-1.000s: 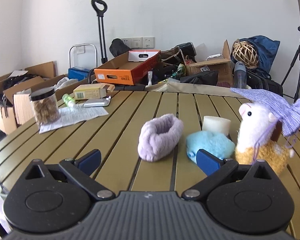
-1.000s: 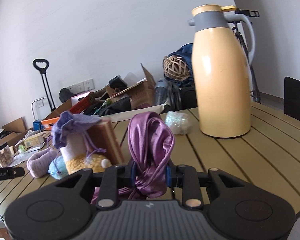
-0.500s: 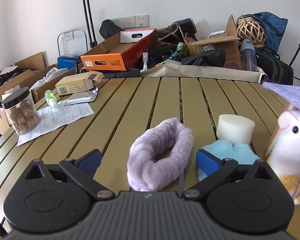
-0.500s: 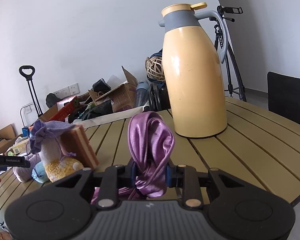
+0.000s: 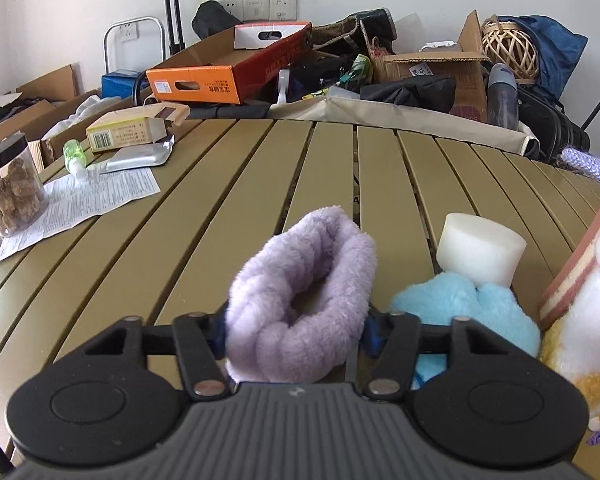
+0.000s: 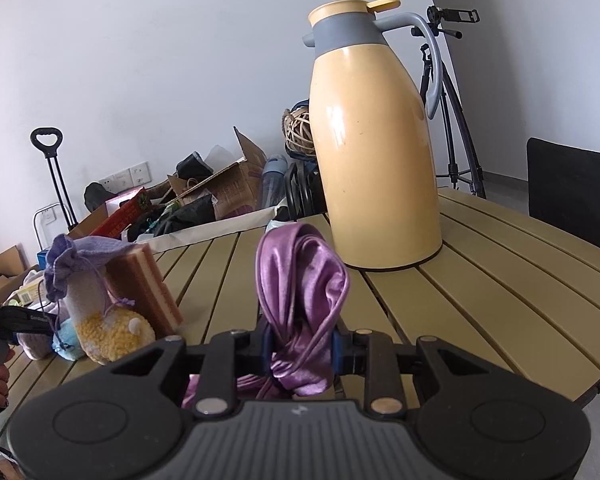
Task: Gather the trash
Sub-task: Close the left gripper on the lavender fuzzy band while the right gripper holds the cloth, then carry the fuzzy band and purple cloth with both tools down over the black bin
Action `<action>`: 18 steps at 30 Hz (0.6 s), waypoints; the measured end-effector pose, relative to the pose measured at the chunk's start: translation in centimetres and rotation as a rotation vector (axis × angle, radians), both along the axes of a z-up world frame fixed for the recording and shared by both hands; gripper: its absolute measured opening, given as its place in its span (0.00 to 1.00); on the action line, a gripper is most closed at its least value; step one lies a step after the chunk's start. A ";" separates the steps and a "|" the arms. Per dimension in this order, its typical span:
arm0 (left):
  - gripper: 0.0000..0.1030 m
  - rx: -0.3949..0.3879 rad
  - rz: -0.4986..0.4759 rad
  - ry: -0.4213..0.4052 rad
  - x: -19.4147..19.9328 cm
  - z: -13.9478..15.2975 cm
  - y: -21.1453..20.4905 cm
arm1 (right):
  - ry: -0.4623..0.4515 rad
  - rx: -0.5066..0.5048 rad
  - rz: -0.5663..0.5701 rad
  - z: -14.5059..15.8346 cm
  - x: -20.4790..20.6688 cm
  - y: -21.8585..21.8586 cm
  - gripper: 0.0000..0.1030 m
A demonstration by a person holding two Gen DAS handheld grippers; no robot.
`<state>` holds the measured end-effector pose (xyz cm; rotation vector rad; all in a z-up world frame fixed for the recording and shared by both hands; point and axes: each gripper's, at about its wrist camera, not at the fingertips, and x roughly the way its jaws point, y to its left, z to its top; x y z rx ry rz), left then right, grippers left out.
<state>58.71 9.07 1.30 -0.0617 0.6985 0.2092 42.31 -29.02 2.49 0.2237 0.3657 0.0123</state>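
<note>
left tongs (image 5: 294, 330): jaws have just been closing, now pinching the fuzzy lilac sock (image 5: 300, 300) on the slatted worktop (image 5: 236, 208), sock between the blue pads | right tongs (image 6: 298, 350): pressed onto a shiny purple cloth (image 6: 300, 288), bunched upright between the pads | blue fluffy item (image 5: 468, 312): just right of sock

You get no readable text: print on the orange box (image 5: 204, 86), the small carton (image 5: 126, 134) and the paper sheet (image 5: 80, 204) is too small.
</note>
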 end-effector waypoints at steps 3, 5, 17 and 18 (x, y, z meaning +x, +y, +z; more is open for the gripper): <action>0.38 0.005 0.002 -0.011 -0.4 0.2 0.1 | -0.002 0.001 0.007 0.0 -0.1 0.2 0.25; 0.36 0.002 0.004 -0.016 -0.7 0.4 0.2 | -0.003 0.002 0.013 0.1 -0.1 0.3 0.25; 0.36 0.023 -0.010 -0.075 -4.9 2.8 0.0 | -0.014 0.017 0.048 0.4 -0.7 0.9 0.25; 0.36 0.025 -0.013 -0.083 -5.4 3.1 -0.1 | -0.015 0.019 0.052 0.4 -0.8 1.0 0.25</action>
